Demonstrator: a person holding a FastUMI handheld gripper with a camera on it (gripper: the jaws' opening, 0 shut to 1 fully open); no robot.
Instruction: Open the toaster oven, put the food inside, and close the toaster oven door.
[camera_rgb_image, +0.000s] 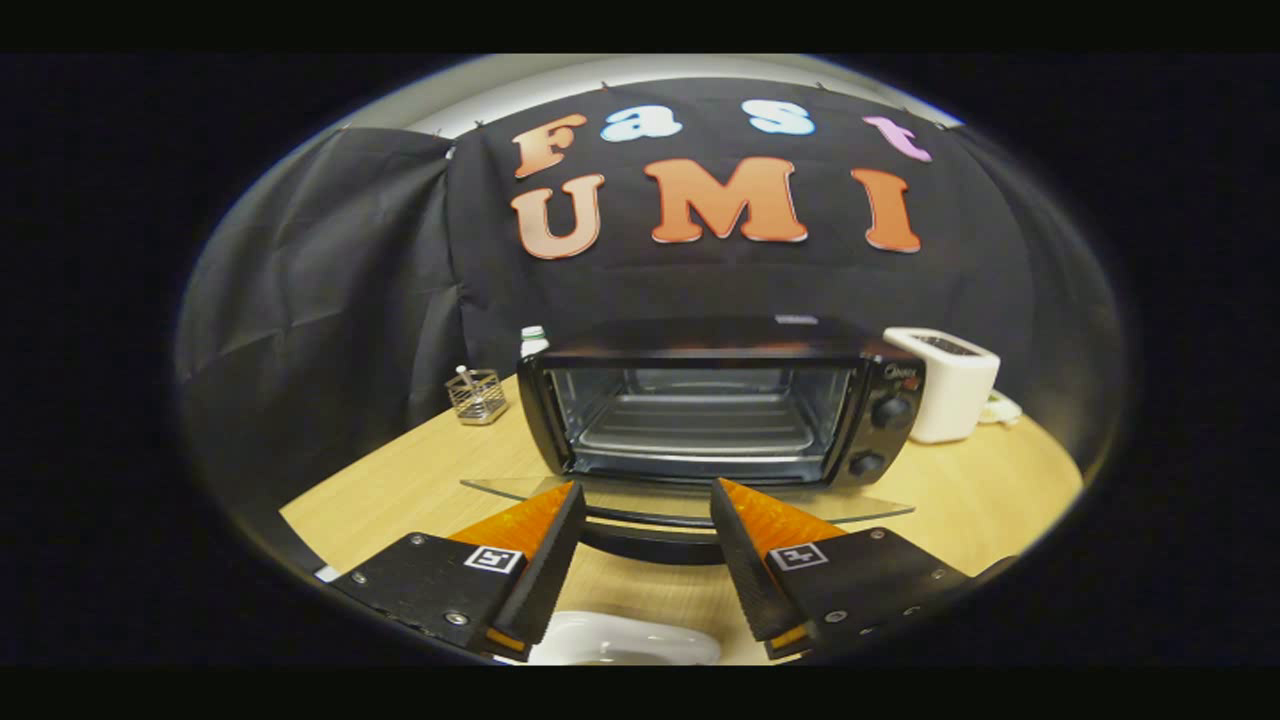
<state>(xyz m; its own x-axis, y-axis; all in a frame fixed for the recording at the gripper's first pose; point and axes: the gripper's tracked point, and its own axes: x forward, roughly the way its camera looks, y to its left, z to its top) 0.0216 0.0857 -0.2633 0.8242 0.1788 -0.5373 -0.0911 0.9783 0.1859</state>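
**toastfan22:** So, quick q on this one. Toaster oven (715, 400) sits straight ahead of the gripper (648, 515), and its glass door (690, 500) is already dropped flat, w/ the dark handle (650, 540) showing in the gap between the two fingers. Fingers are spread apart, nothing pinched, not touching the handle afaict. Cavity looks bare, just the rack. Where do I go next?

**umi_tinkerer:** Imo opening is done, so you're on the food step now. See the white rounded thing (625, 640) right under the fingers, closer to you than the door edge? Prob a plate or dish, but it's cut off so I can't tell what's on it, or whether there's food at all. Don't assume.

**toastfan22:** Fair. Tips for the grab?

**umi_tinkerer:** Tilt the gripper down first so the dish is actually in front of the fingers, not beneath them. Keep the fingers wide till the food sits between both, then close gently, soft stuff squashes. Lift clear of the door handle before going fwd, bc the open door sticks out toward you and is easy to clip. Aim for the middle of the rack, then release.

**toastfan22:** And the other stuff on the table (1000, 490)?

**umi_tinkerer:** White toaster (945, 385) is beside the oven on the knob side, wire basket (477, 396) and a bottle (533, 341) on the other side. All well away from your path, ignore them.
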